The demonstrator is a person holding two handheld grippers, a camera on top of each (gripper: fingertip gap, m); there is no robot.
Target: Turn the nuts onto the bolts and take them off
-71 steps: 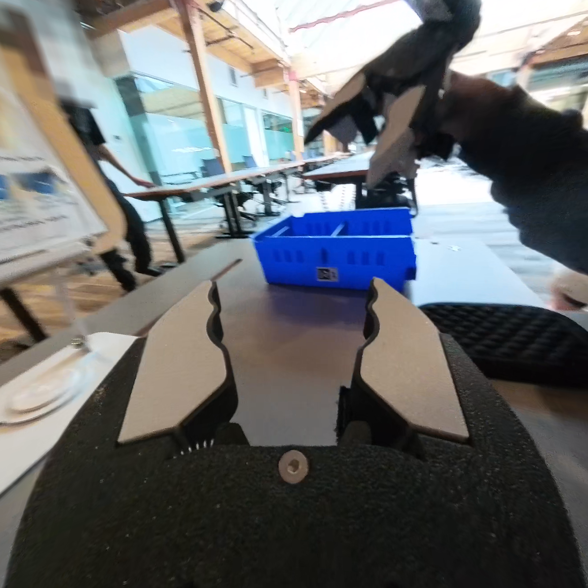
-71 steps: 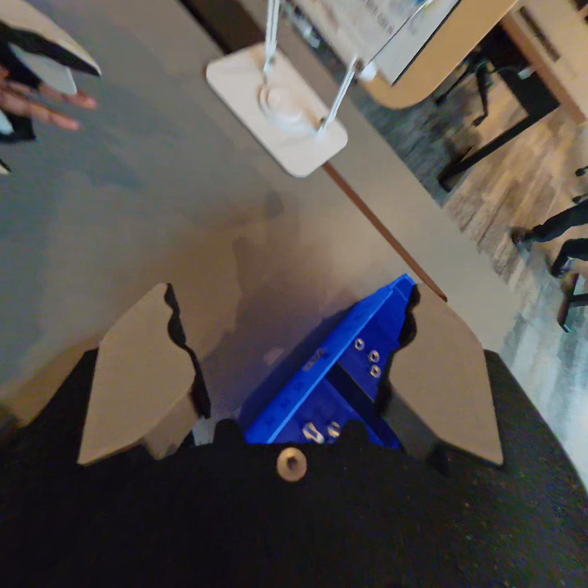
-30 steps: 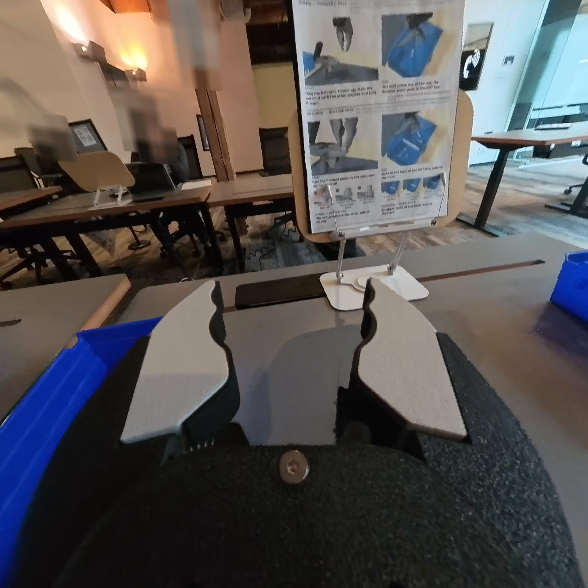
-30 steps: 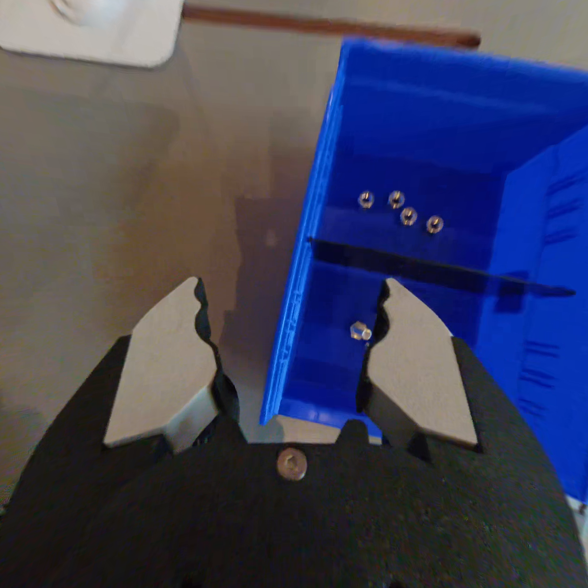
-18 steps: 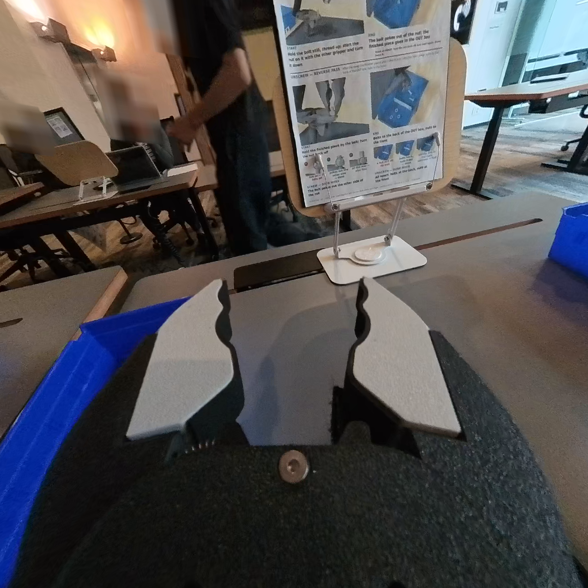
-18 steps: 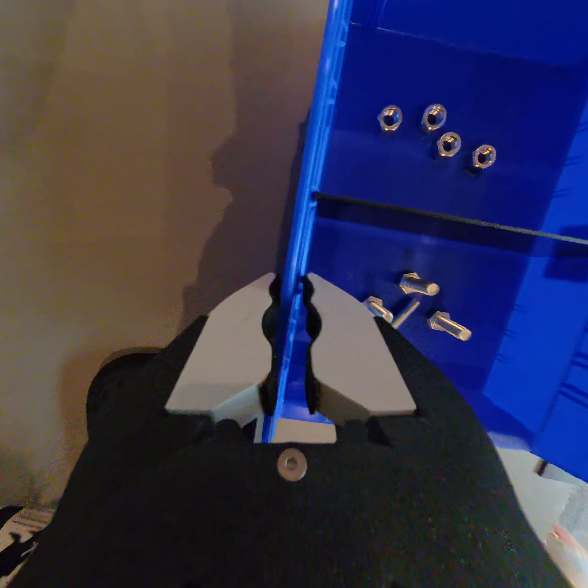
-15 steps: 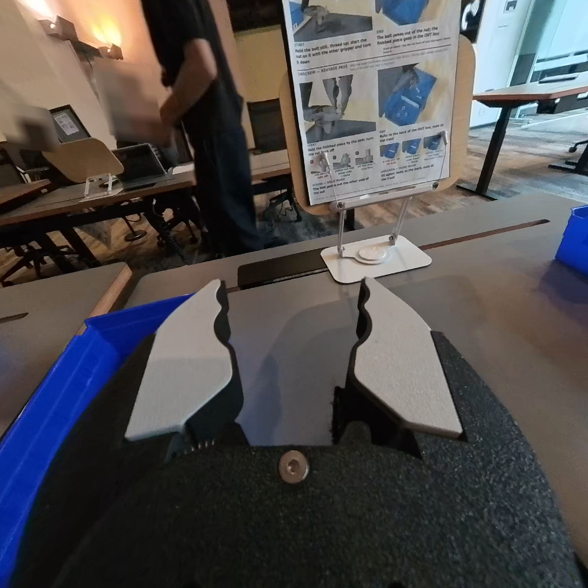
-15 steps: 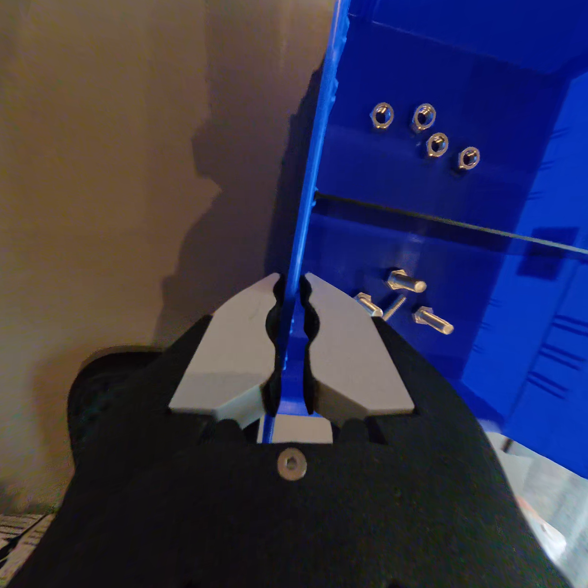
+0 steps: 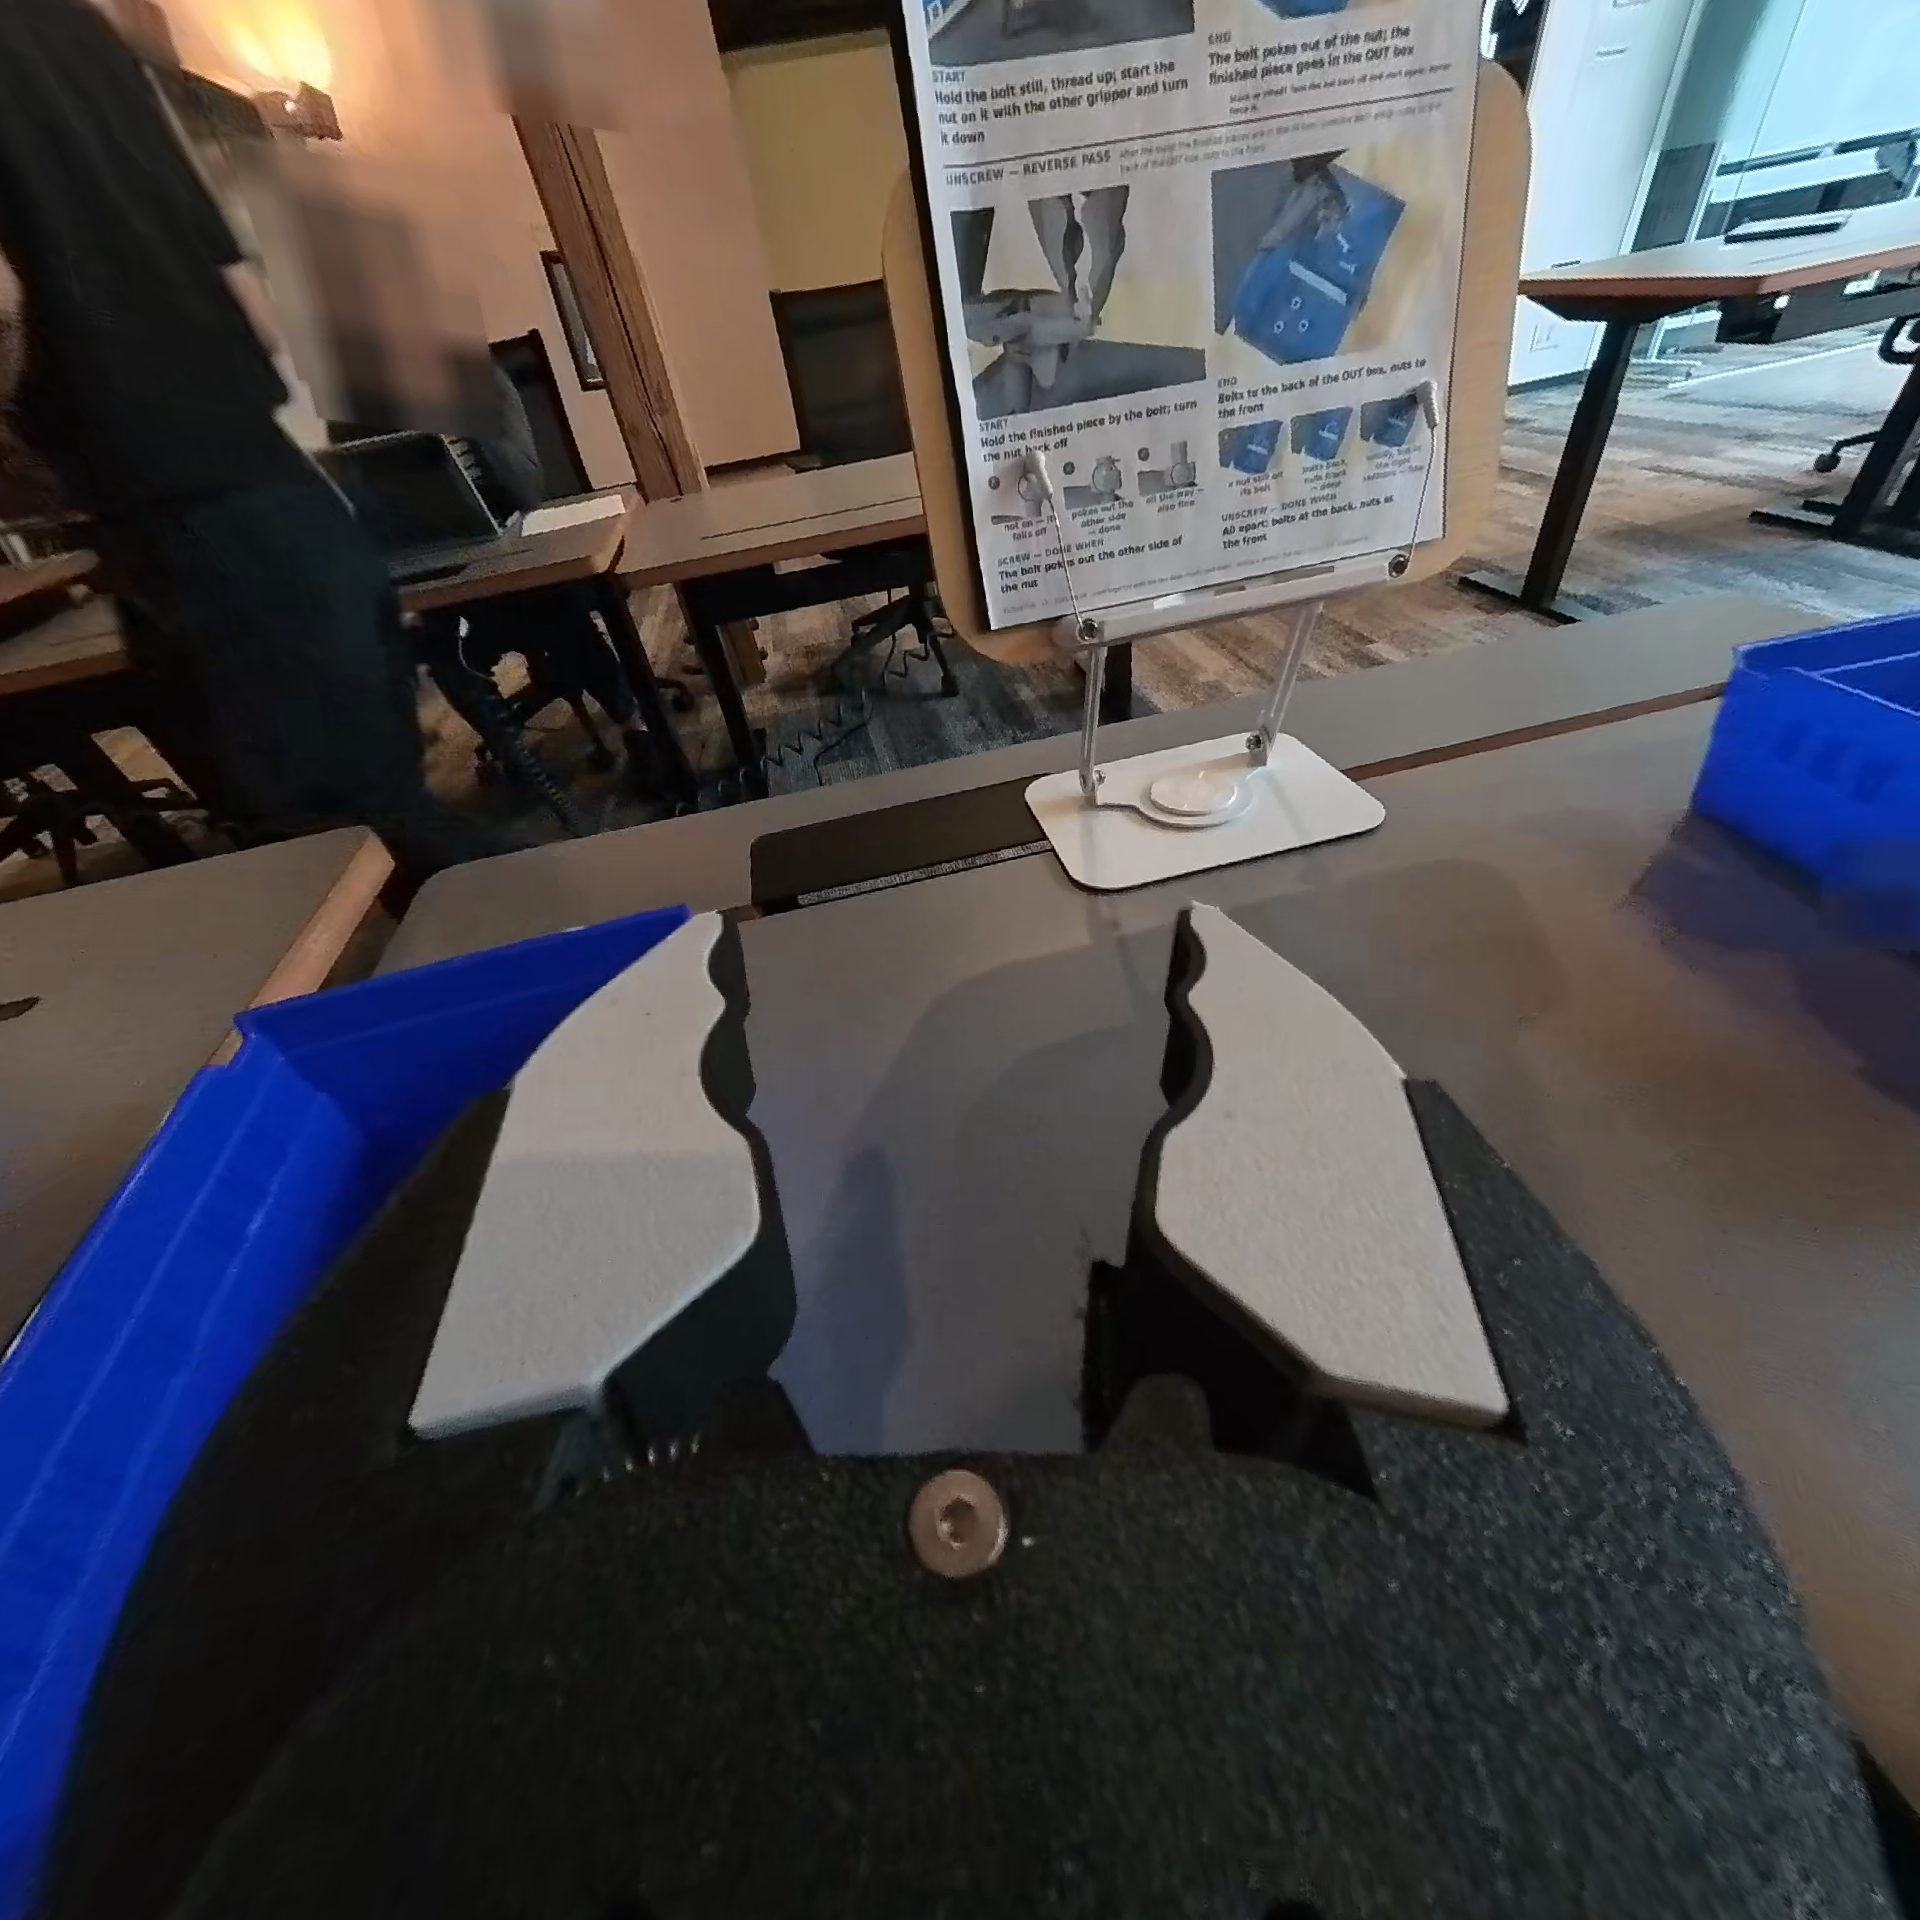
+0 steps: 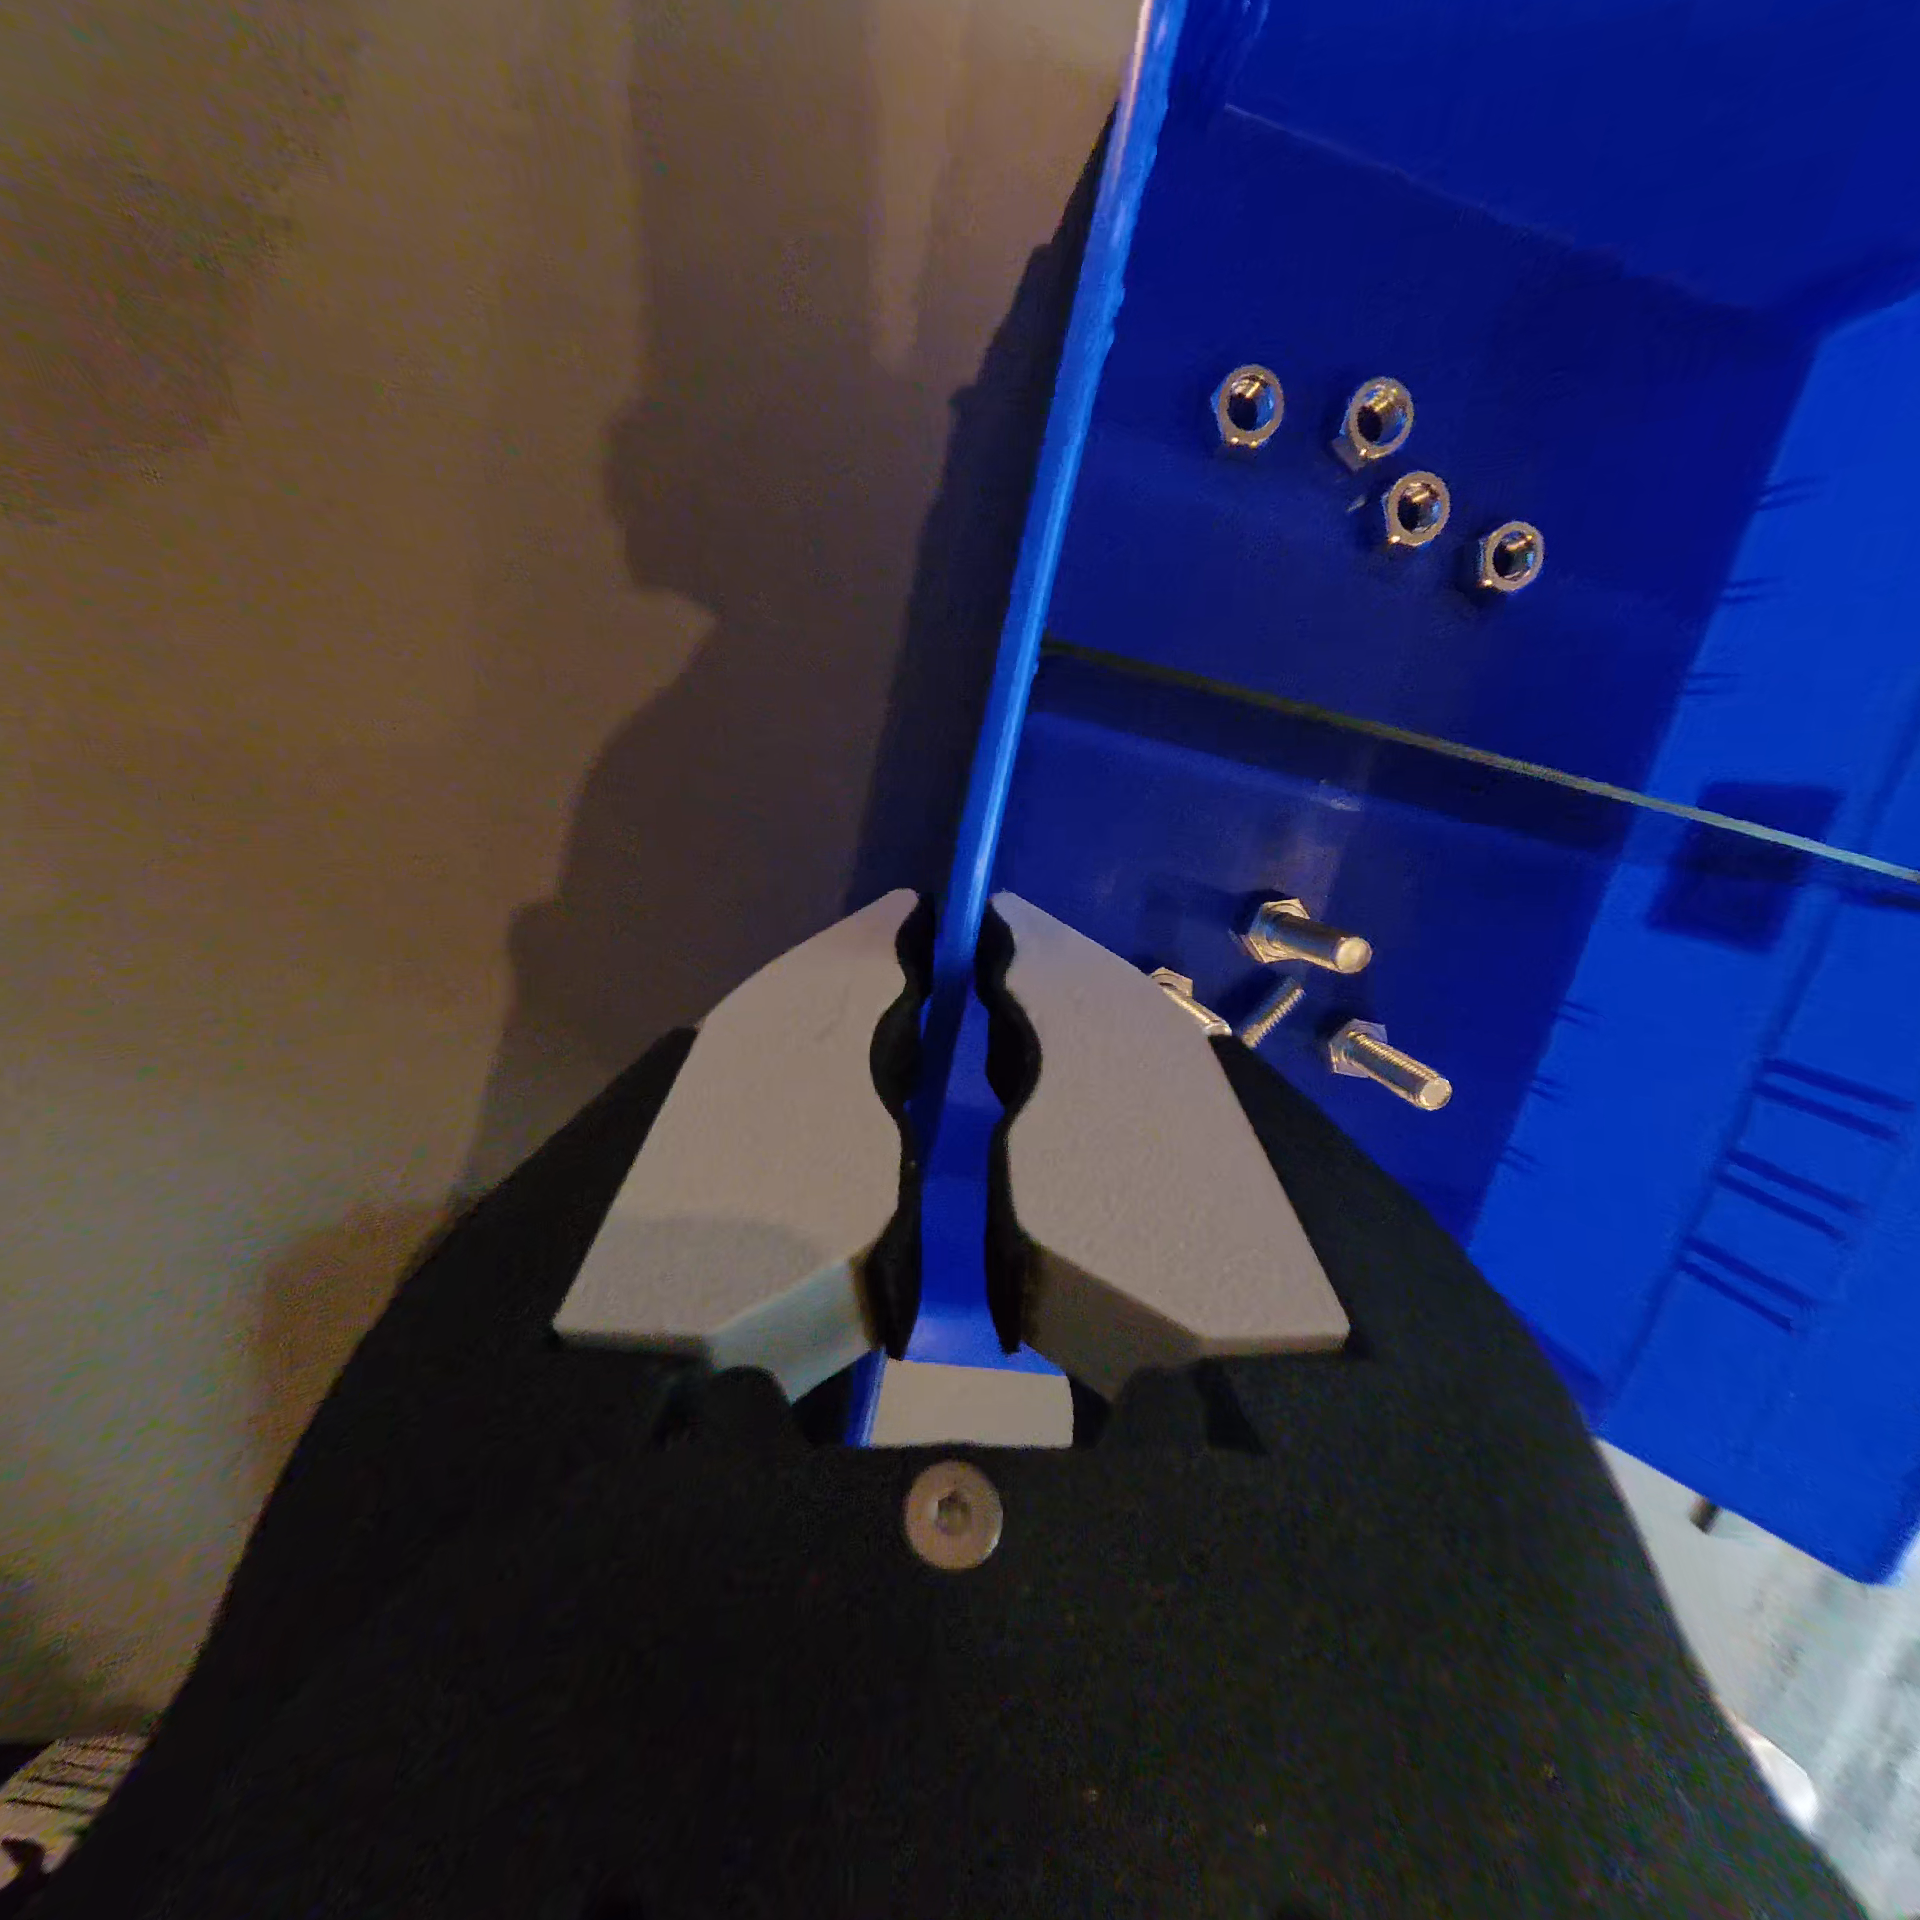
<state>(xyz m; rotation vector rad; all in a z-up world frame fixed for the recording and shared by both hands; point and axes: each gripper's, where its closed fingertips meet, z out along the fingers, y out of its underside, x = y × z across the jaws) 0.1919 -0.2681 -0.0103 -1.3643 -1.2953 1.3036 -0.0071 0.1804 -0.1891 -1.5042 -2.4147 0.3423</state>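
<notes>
My right gripper (image 10: 954,930) is shut on the left wall of a blue bin (image 10: 1049,623). Inside the bin, several silver nuts (image 10: 1382,416) lie in the far compartment, beyond a thin divider (image 10: 1455,753). Several bolts (image 10: 1304,940) lie in the near compartment, just right of my right finger. My left gripper (image 9: 951,940) is open and empty above the grey table (image 9: 1558,1039). A second blue bin (image 9: 208,1195) sits under its left finger. The right-hand blue bin also shows in the left wrist view (image 9: 1829,769) at the far right.
A white stand (image 9: 1205,810) holding an instruction sheet (image 9: 1195,312) stands at the table's far edge. A black cable slot (image 9: 894,852) lies left of it. A person in dark clothes (image 9: 156,364) stands behind the table at the left, among other desks.
My right gripper closed on the blue bin's left wall and still holds it. The left gripper stayed open and drifted slightly. The person walked to the left.
</notes>
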